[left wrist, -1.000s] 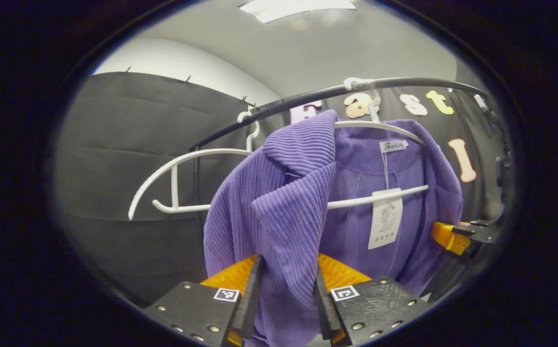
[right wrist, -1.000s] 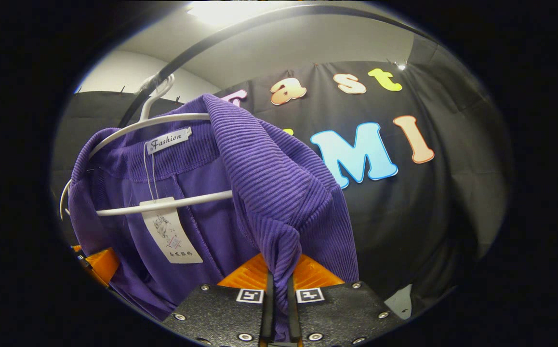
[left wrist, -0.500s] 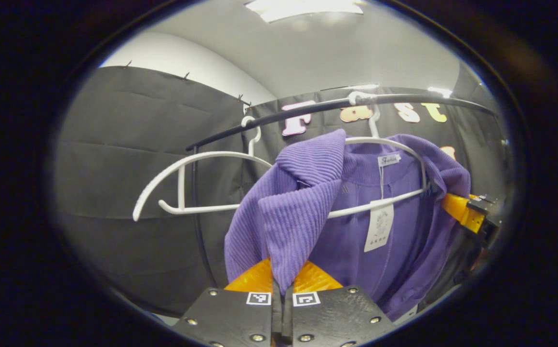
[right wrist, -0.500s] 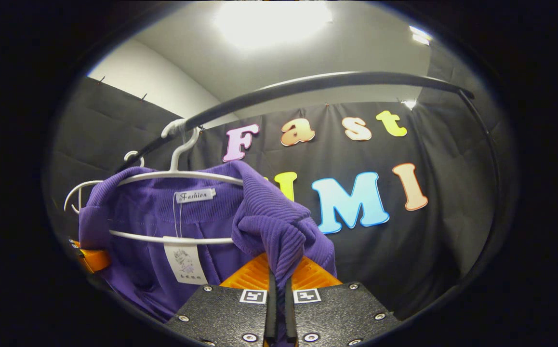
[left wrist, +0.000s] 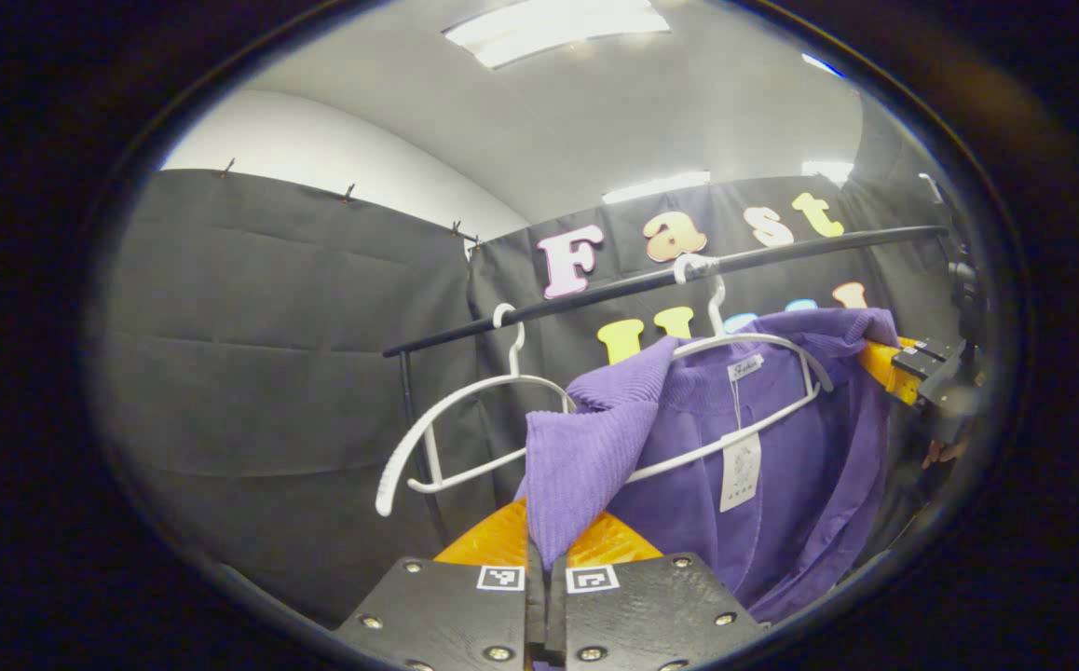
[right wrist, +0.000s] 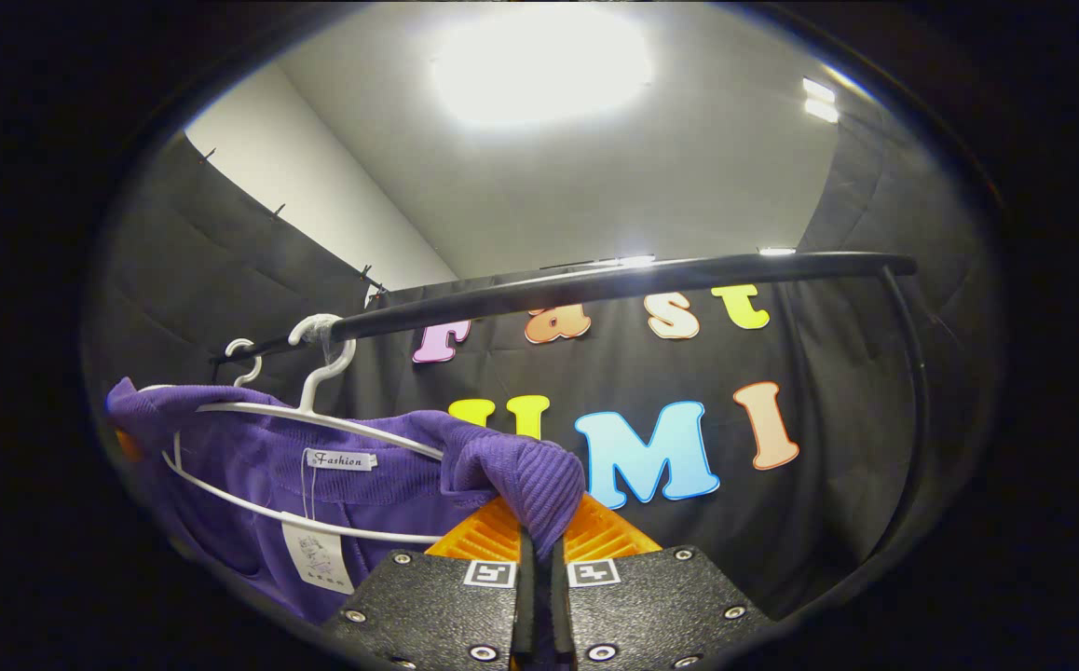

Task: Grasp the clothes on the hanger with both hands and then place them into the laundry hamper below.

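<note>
Your left gripper (left wrist: 545,582) is pressed together on a fold of the purple ribbed garment (left wrist: 586,447), the cloth rising out from between its two fingers at the bottom of the left gripper view. Your right gripper (right wrist: 535,568) is likewise pinching a bunched fold of the same garment (right wrist: 521,475), with the fabric pulled up into a rounded hump just above the fingers. The garment hangs on a white hanger (left wrist: 763,345) whose hook sits on the black rail (left wrist: 651,280); in the left gripper view the hanger tilts, and the shoulder on your left side has come off the hanger's arm and drapes forward toward your gripper. A paper tag (left wrist: 741,471) hangs from the collar across the hanger's lower bar. In the left gripper view your right gripper shows far off at the right edge, touching the garment's other shoulder. A second white hanger (left wrist: 465,419) hangs bare on the rail just beside the clothed one. In the right gripper view the clothed hanger (right wrist: 316,415) and its hook lie to the left, with the garment spread beneath it.
</note>
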`<state>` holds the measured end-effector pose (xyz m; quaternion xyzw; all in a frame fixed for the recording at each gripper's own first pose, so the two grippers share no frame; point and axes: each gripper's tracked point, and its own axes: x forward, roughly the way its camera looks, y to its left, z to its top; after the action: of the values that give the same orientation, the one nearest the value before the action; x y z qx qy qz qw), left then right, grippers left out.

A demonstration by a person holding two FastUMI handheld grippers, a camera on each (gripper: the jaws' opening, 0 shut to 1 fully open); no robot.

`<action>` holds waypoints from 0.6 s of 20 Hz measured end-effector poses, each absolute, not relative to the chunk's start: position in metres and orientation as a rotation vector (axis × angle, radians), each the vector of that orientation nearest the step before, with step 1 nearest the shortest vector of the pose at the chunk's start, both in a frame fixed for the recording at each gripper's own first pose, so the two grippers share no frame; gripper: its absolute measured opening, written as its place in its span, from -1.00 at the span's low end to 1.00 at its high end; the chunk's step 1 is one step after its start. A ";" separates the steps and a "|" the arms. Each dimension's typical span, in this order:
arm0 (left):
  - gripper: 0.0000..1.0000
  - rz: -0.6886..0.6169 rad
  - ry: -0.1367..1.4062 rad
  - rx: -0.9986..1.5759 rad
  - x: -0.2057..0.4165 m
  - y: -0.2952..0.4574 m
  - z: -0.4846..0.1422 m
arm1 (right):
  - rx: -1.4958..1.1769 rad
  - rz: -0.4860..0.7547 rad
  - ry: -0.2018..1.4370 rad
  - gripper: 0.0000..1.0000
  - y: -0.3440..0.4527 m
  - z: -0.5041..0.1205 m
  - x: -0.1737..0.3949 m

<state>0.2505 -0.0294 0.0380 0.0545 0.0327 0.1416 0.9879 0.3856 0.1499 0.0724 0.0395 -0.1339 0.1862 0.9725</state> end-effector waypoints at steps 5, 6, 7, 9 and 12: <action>-0.89 0.321 0.011 0.189 0.247 0.004 0.079 | 0.060 0.328 -0.331 -0.89 0.136 0.091 0.404; -0.88 0.321 0.005 0.185 0.250 0.008 0.082 | 0.056 0.320 -0.338 -0.89 0.132 0.094 0.409; -0.89 0.325 0.000 0.181 0.252 0.012 0.084 | 0.054 0.312 -0.344 -0.89 0.130 0.096 0.412; -0.89 0.325 -0.008 0.179 0.257 0.020 0.085 | 0.052 0.305 -0.350 -0.88 0.128 0.100 0.419; -0.89 0.332 -0.005 0.173 0.271 0.036 0.083 | 0.030 0.289 -0.357 -0.88 0.125 0.098 0.431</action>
<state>0.2714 0.0365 0.0833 0.0861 -0.0026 0.1652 0.9825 0.4312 0.1247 0.0983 0.0151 -0.1772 0.1434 0.9736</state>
